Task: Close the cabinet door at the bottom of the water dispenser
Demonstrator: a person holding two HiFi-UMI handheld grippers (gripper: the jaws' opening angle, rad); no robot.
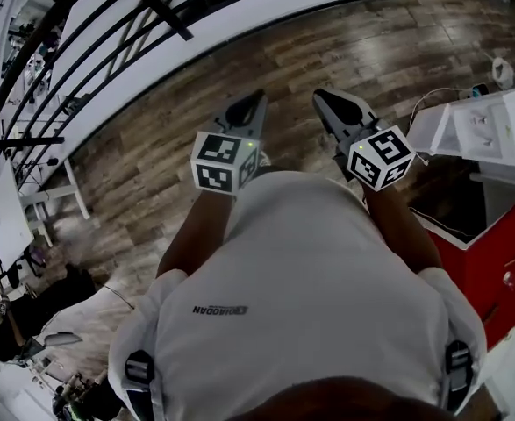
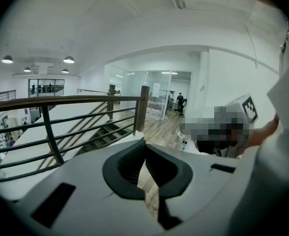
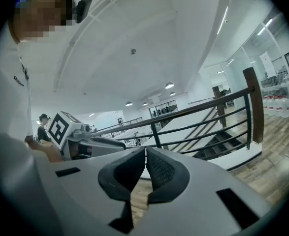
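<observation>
Currently no progress evident: the water dispenser [image 1: 492,134] sits at the right edge of the head view, and the dark cabinet opening [image 1: 450,196] beneath it looks unclosed. Left gripper [image 1: 246,105] and right gripper [image 1: 334,103], mid-frame, are both closed on nothing, apart from it.

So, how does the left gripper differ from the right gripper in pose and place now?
The left gripper leans rightward in the head view, the right gripper leftward, so their tips converge. The right gripper is nearer the red and white water dispenser; the left gripper is nearer the railing. Both have their jaws shut, with nothing between them.
</observation>
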